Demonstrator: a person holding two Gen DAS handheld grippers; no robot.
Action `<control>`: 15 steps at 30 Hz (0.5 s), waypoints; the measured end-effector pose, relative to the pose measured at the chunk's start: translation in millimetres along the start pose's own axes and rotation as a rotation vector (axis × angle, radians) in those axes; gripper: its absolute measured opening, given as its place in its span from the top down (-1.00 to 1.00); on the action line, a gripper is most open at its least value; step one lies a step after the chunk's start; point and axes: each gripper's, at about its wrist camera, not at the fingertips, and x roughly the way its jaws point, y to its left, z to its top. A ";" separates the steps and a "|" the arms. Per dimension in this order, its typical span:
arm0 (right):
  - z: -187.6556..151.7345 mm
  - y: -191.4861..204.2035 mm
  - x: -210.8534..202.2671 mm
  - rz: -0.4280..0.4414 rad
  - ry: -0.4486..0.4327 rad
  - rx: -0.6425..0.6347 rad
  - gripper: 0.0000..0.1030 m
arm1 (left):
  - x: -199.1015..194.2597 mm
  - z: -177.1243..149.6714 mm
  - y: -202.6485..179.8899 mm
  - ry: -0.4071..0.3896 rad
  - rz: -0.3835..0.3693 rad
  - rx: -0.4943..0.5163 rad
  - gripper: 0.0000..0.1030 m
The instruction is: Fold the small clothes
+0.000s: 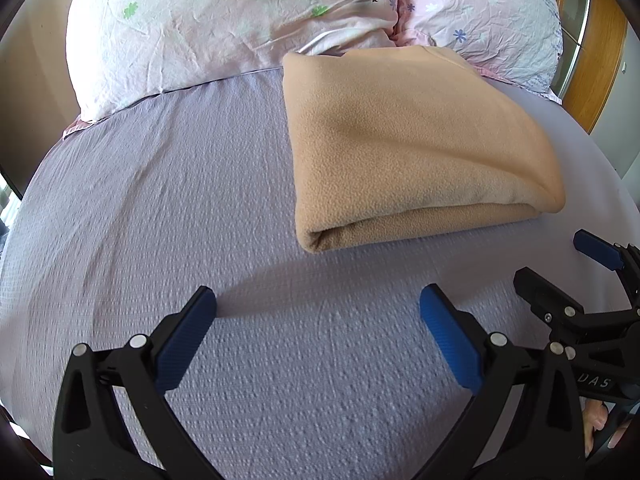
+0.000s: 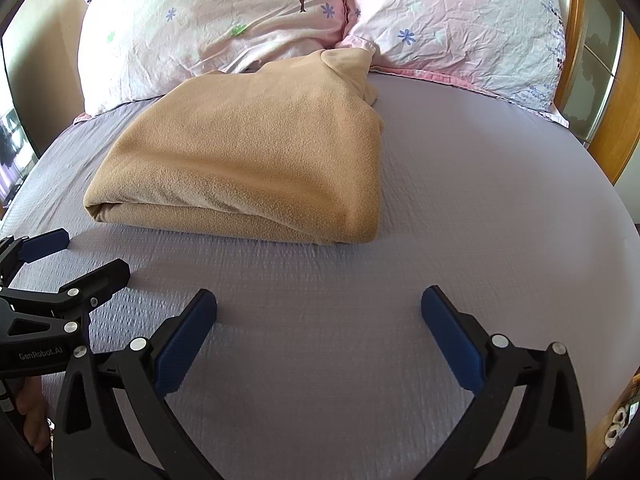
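Note:
A tan fleece garment [image 1: 408,152] lies folded in a thick rectangle on the lilac bed sheet [image 1: 180,208], its far end against the pillows. It also shows in the right wrist view [image 2: 256,160]. My left gripper [image 1: 318,308] is open and empty, low over the sheet, in front of the garment's near left corner. My right gripper [image 2: 319,308] is open and empty, in front of the garment's near right corner. Each gripper shows at the edge of the other's view: the right one [image 1: 560,268], the left one [image 2: 88,256].
Two pink floral pillows [image 1: 208,28] [image 2: 460,28] lie at the head of the bed. A wooden headboard frame [image 2: 608,132] stands at the right. The bed edge curves off at the left.

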 end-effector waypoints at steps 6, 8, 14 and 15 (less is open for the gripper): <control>0.2 0.3 -0.1 -0.001 0.000 0.001 -0.97 | -0.1 -0.1 -0.1 0.000 0.000 -0.001 -0.97; 0.2 0.3 -0.1 -0.001 0.000 0.001 -0.97 | 0.0 0.0 -0.2 0.000 0.000 -0.001 -0.97; 0.7 0.7 0.1 -0.001 0.000 0.002 -0.97 | 0.0 0.1 -1.0 0.003 0.000 -0.001 -0.97; 0.8 0.7 0.1 -0.001 0.000 0.002 -0.97 | 0.1 0.1 -1.2 0.005 -0.001 -0.001 -0.97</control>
